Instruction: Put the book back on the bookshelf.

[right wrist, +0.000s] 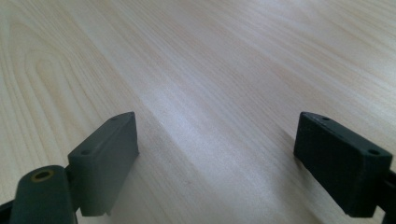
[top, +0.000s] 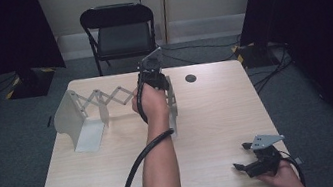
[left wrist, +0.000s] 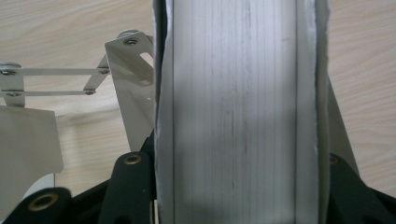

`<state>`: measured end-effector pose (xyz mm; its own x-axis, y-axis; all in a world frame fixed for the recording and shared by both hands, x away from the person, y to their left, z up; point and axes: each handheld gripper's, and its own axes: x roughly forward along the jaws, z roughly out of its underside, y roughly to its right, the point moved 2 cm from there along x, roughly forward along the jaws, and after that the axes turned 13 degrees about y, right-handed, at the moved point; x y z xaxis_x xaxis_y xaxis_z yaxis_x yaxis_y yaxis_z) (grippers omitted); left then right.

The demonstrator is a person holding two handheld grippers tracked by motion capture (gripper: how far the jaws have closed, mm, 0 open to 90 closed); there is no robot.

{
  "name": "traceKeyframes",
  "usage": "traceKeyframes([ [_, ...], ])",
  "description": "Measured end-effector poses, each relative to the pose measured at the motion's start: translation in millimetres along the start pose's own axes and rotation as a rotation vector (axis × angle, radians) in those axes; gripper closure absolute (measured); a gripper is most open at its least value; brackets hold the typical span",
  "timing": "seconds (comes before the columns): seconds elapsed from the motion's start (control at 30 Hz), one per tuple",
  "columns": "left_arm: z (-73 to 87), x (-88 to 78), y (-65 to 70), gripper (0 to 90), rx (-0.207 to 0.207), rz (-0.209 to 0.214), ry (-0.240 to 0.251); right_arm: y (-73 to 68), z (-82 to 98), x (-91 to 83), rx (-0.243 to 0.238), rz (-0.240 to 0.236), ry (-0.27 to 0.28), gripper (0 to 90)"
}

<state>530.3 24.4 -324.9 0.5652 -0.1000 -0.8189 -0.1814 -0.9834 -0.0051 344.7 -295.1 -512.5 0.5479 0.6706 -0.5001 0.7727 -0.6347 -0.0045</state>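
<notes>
The wooden table carries an expandable metal book rack on its far left half. The rack consists of 2 upright end plates joined by a scissor lattice, which is extended. The left end plate stands near the table's left edge with its base flange flat on the surface. The right end plate stands near the table's centre line.

The left gripper points downward over the right end plate. In the left gripper view the plate's edge runs vertically between the 2 black jaws, and both pads press against its faces: the gripper is clamped on the plate. The lattice and its rivets show to the left of the plate.

The right gripper rests at the near right corner of the table, well apart from the rack. Its jaws stand wide, with bare tabletop between them.
</notes>
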Motion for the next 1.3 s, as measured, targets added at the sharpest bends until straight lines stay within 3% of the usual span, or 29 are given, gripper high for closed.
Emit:
traceKeyframes([
  [0.27, -0.5, 0.3, 2.0, 53.0, -0.034, -0.026, 0.009, -0.2, 0.0, -0.1, 0.002, 0.000, -0.001, 13.3],
  [0.47, -2.4, 2.0, 4.4, 53.0, -0.033, -0.038, -0.005, -0.2, 0.0, -0.1, 0.002, 0.000, -0.001, 13.3],
  [0.87, 0.4, 1.7, 2.7, 51.4, -0.032, -0.032, 0.017, -0.2, 0.0, -0.1, 0.002, 0.000, -0.001, 13.3],
  [1.03, 1.5, -4.4, 0.1, 49.3, 0.005, -0.041, 0.038, -0.2, 0.1, -0.1, 0.002, 0.000, -0.001, 13.3],
  [1.3, 4.7, -13.5, -2.0, 46.8, 0.025, -0.023, 0.052, -0.1, 0.0, 0.0, 0.001, 0.000, 0.000, 13.2],
])
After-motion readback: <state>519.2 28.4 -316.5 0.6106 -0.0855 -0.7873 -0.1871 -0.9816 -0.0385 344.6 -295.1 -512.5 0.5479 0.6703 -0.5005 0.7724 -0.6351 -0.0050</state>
